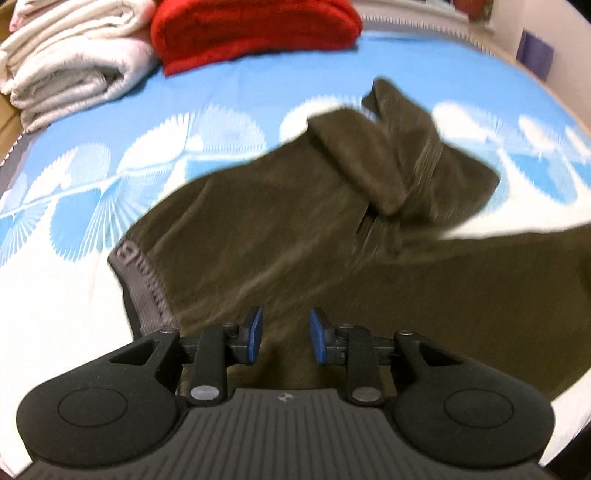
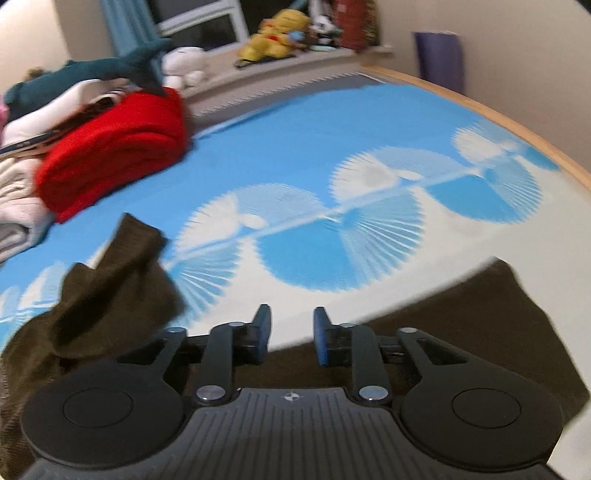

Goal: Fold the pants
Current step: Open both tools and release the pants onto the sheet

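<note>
Dark olive-brown pants [image 1: 280,236] lie rumpled on a blue and white patterned bed sheet [image 1: 229,96]. Their grey waistband [image 1: 144,280] is at the left in the left wrist view, and one leg is bunched and folded over at the upper right [image 1: 388,155]. My left gripper [image 1: 285,336] is open and empty, just above the cloth near the waistband. In the right wrist view the pants show as a crumpled heap at the left [image 2: 110,291] and a flat leg at the lower right [image 2: 491,325]. My right gripper [image 2: 291,336] is open and empty over the leg's edge.
A folded red blanket [image 1: 255,29] [image 2: 114,155] and folded white towels [image 1: 66,66] sit at the bed's far left. Plush toys [image 2: 273,33] line the windowsill. The bed's wooden edge [image 2: 517,122] runs along the right, with a purple thing [image 2: 439,59] by the wall.
</note>
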A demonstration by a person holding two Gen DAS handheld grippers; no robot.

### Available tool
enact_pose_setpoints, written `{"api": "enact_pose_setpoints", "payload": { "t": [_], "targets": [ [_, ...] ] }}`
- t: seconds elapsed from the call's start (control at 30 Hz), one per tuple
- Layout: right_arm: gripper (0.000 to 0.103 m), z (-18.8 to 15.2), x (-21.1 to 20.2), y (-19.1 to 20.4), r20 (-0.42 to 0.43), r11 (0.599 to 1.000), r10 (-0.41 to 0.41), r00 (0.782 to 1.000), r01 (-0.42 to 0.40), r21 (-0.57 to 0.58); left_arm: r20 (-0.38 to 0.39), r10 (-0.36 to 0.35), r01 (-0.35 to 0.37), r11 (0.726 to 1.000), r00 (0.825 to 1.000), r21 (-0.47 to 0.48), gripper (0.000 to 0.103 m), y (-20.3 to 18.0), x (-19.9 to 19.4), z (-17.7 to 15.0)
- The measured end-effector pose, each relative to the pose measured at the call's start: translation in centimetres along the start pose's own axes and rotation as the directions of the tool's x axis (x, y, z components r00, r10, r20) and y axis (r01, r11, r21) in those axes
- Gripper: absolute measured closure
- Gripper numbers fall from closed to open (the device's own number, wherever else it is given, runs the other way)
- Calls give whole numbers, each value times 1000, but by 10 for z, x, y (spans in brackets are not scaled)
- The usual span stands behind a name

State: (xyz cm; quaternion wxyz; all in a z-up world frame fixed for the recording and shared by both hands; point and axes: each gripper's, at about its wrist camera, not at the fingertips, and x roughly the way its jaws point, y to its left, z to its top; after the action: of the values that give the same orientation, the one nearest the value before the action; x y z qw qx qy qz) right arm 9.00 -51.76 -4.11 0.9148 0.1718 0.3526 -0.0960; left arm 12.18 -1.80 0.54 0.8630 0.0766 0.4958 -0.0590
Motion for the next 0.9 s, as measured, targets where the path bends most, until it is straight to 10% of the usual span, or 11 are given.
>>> {"api": "enact_pose_setpoints", "payload": {
  "t": [0.37, 0.9],
  "targets": [
    [78, 27, 93, 95, -27, 984, 152, 988, -154, -88, 26, 64, -63, 997, 998, -35, 72, -14, 22, 35],
    [45, 34, 223, 139, -163, 971, 183, 969, -205, -127, -21, 10, -13, 990, 1000, -143, 62, -22, 59, 67]
  ]
}}
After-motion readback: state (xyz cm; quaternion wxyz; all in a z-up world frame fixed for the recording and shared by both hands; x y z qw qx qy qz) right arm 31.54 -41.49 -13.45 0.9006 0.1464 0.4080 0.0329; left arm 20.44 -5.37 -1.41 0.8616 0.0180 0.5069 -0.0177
